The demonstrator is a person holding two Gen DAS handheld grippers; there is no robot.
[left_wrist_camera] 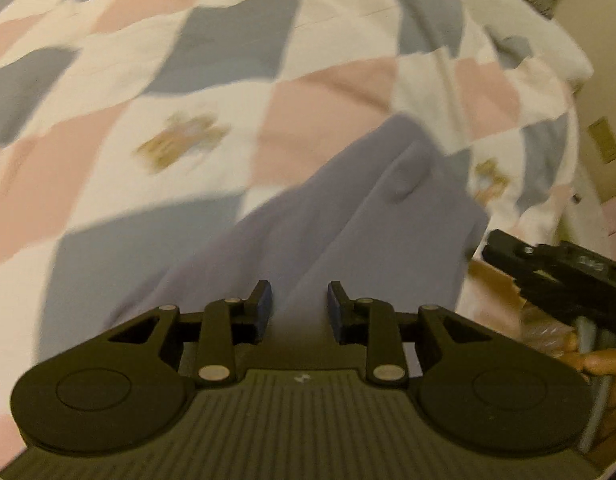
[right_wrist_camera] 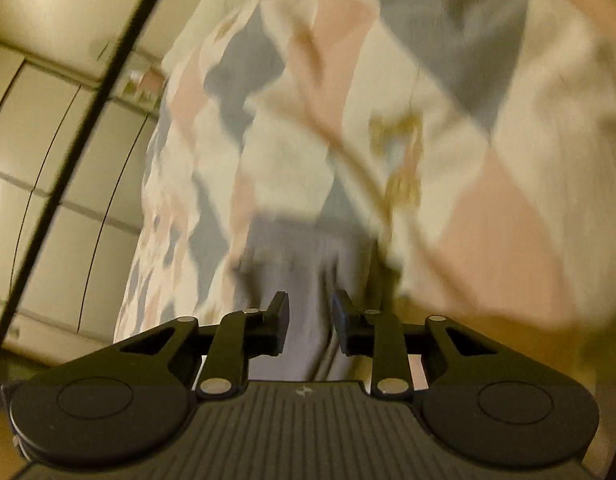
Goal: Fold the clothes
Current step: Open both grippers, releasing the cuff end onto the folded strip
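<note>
Under me is the bed (left_wrist_camera: 108, 184), spread with a pink, grey and white checked quilt; a lavender garment (left_wrist_camera: 347, 220) lies on it.

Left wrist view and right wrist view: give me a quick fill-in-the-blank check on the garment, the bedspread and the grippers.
1. The garment lying on the bed is plain ____ in colour.
2. The bedspread under it has a ____ pattern of pink, grey and white.
3. The left gripper has its jaws ____, with a gap between the pads.
4. In the left wrist view, the right gripper shows at the ____ edge.

Missing words: lavender; checked; open; right
</note>
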